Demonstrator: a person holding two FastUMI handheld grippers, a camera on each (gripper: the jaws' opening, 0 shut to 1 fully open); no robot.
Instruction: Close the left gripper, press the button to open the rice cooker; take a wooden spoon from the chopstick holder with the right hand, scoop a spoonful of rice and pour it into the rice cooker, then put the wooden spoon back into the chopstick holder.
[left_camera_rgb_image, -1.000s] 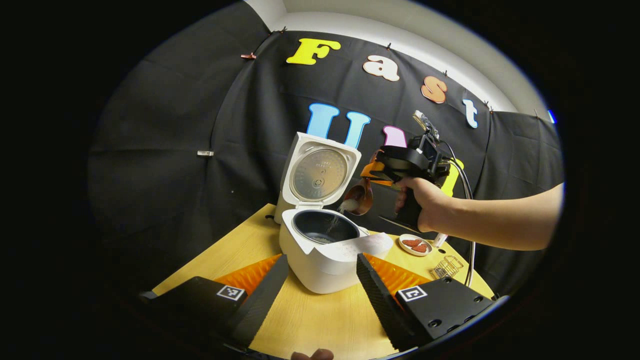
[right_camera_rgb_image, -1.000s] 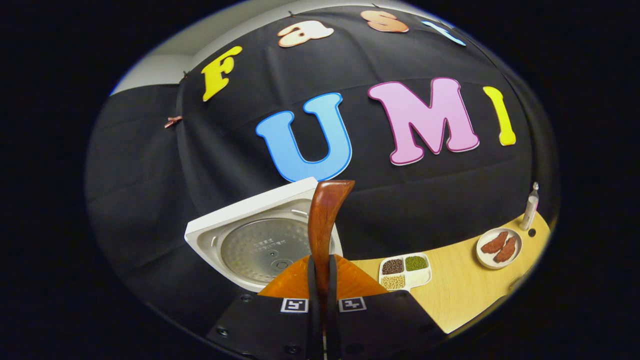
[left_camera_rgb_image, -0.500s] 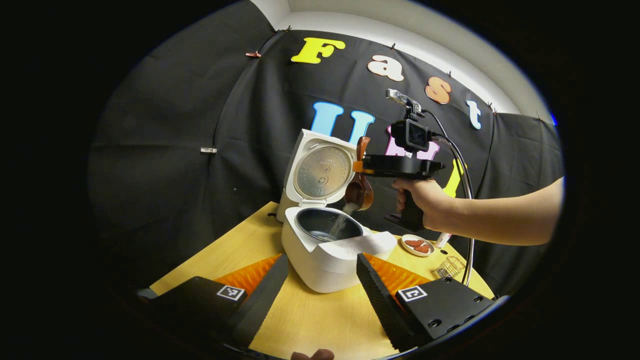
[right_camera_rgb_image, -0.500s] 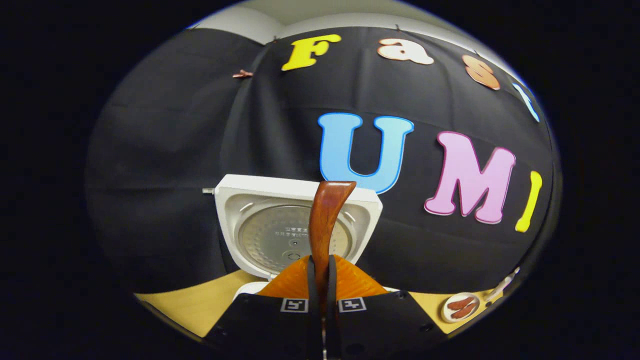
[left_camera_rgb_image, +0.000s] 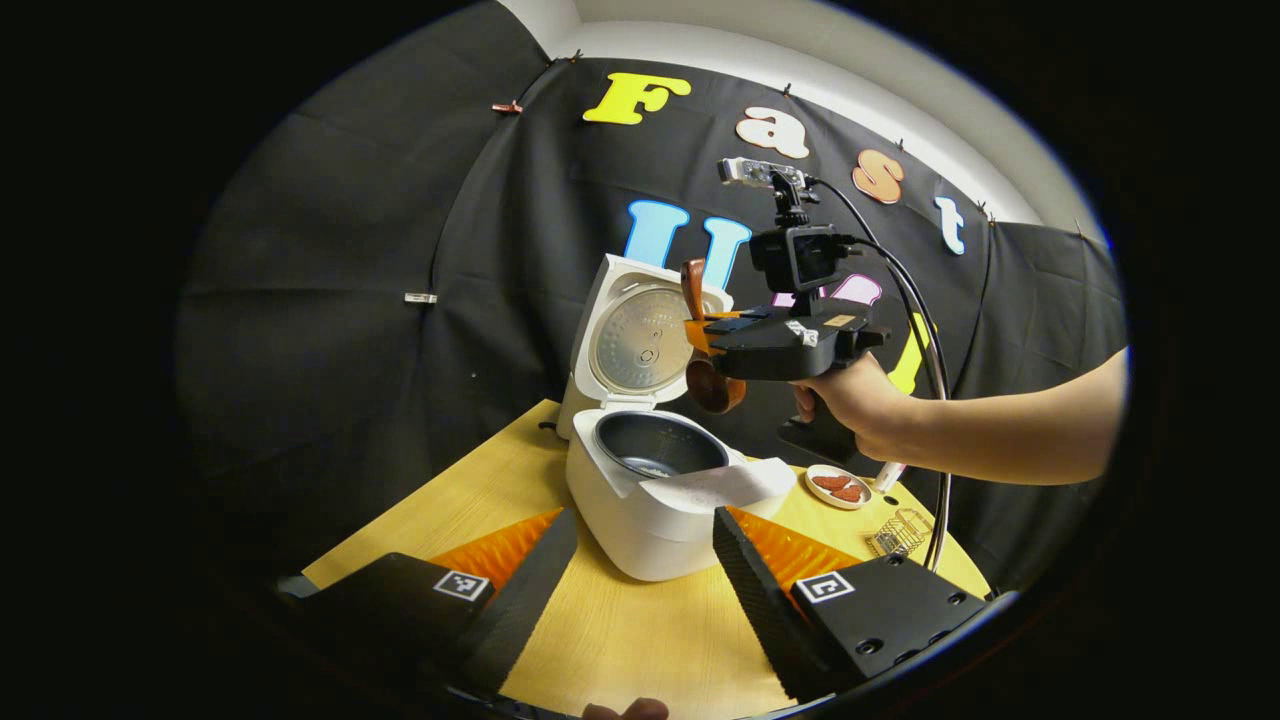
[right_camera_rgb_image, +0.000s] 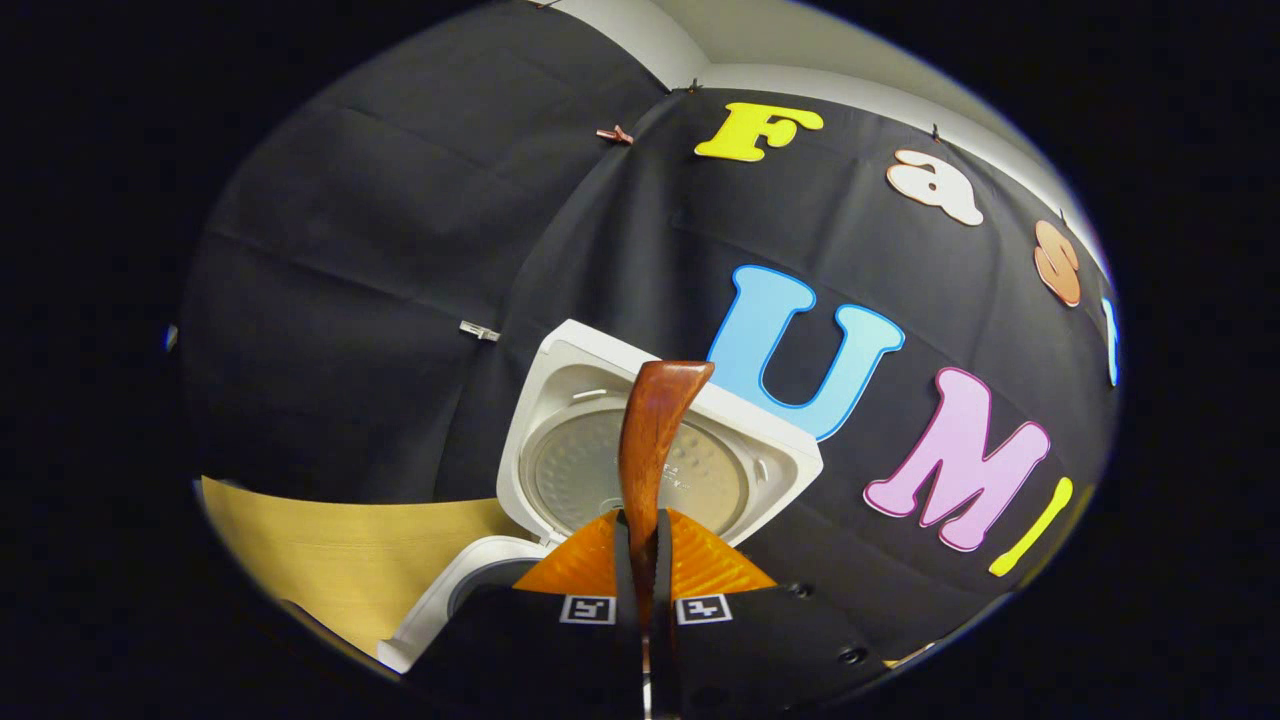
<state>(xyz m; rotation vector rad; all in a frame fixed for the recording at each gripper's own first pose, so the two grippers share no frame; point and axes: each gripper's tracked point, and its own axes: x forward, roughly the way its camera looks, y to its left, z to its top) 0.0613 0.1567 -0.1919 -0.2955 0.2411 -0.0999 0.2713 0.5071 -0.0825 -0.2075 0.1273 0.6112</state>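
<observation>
A: Where is the wooden spoon (right_camera_rgb_image: 651, 440) held?
B: It is clamped by the right gripper (right_camera_rgb_image: 645, 560), above the open rice cooker (left_camera_rgb_image: 660, 500) at 12 o'clock.
A: And the left gripper (left_camera_rgb_image: 645, 570)?
B: Its jaws are spread wide, empty, before the cooker.

Small print sits on the inner plate of the rice cooker lid (left_camera_rgb_image: 640, 340), too small to read. Square black-and-white marker tags (right_camera_rgb_image: 588, 609) sit on the tongs, wordless.
</observation>
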